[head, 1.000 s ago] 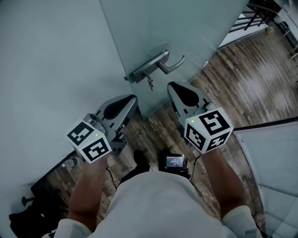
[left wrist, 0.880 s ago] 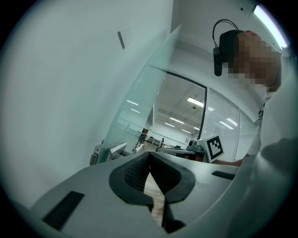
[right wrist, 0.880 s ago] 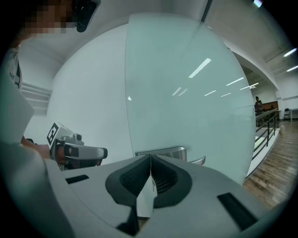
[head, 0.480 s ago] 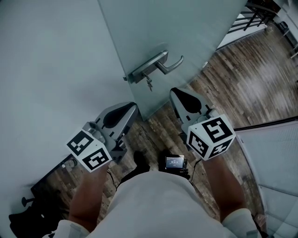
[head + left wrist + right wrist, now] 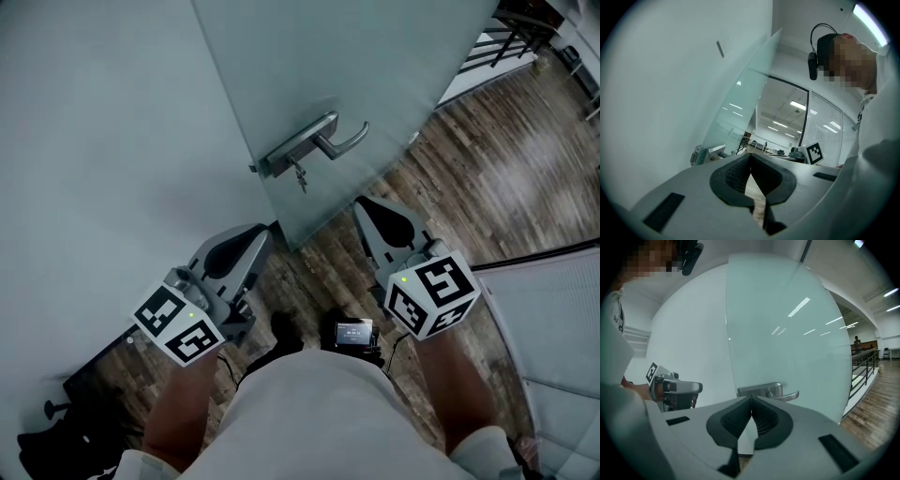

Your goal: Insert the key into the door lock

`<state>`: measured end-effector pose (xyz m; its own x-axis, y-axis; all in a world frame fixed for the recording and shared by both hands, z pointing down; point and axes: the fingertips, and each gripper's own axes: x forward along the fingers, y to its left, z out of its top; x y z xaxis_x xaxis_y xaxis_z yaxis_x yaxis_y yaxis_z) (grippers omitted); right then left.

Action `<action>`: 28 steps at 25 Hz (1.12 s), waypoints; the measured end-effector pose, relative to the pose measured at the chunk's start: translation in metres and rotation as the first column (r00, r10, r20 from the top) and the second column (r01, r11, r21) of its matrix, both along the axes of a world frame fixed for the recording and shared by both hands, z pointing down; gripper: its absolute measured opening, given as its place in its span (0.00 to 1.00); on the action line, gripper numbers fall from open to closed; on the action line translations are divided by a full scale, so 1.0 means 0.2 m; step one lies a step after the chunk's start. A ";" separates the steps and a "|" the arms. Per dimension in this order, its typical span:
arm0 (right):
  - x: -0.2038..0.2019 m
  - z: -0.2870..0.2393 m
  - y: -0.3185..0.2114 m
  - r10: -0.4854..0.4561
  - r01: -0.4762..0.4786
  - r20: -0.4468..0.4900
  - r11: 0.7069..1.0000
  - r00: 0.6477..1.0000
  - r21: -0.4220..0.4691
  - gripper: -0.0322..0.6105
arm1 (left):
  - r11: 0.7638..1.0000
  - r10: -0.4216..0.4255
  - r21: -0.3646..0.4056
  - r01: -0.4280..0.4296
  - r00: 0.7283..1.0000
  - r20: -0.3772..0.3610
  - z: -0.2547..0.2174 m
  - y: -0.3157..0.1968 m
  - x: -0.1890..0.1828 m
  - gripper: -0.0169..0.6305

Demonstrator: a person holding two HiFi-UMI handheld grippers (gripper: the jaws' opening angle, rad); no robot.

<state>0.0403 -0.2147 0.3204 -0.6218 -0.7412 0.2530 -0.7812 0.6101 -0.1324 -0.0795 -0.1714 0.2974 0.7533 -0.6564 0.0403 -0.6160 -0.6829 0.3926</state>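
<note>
The left tool (image 5: 262, 234) – grey plastic with black ribbed pads and a black-and-white marker cube at its back – is held low in front of the person, aimed at the pale wall (image 5: 94, 131) beside the frosted glass door (image 5: 375, 66). In the left gripper view its jaws meet at the tips (image 5: 750, 155), with nothing between them. The right tool (image 5: 362, 202), of the same make, points towards the door's lower part; in the right gripper view its jaws are also closed together and empty (image 5: 751, 399).

The small metal key (image 5: 300, 175) hangs at the brushed-steel lock plate (image 5: 289, 150), just under the curved steel lever handle (image 5: 339, 142) – well apart from both tools. How deep its blade sits in the keyhole cannot be told.

Below lies dark wood-plank floor (image 5: 487, 159). A small black device with a lit screen (image 5: 353, 331) sits at the person's waist.
</note>
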 end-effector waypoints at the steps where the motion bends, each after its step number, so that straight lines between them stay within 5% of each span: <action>1: 0.01 0.00 0.01 0.004 -0.004 0.002 1.000 1.000 -0.003 0.07 | 1.000 -0.004 -0.001 0.004 1.000 -0.001 0.00 0.00 0.00 0.05; 28: 0.11 0.12 0.19 0.033 -0.031 0.022 0.995 0.999 -0.093 0.07 | 0.998 -0.007 -0.063 0.008 1.000 0.027 0.09 0.17 0.01 0.05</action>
<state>0.0617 -0.1763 0.3449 -0.6044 -0.7352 0.3069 -0.7963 0.5689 -0.2055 -0.0775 -0.1365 0.3157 0.7465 -0.6576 0.1018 -0.6320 -0.6528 0.4176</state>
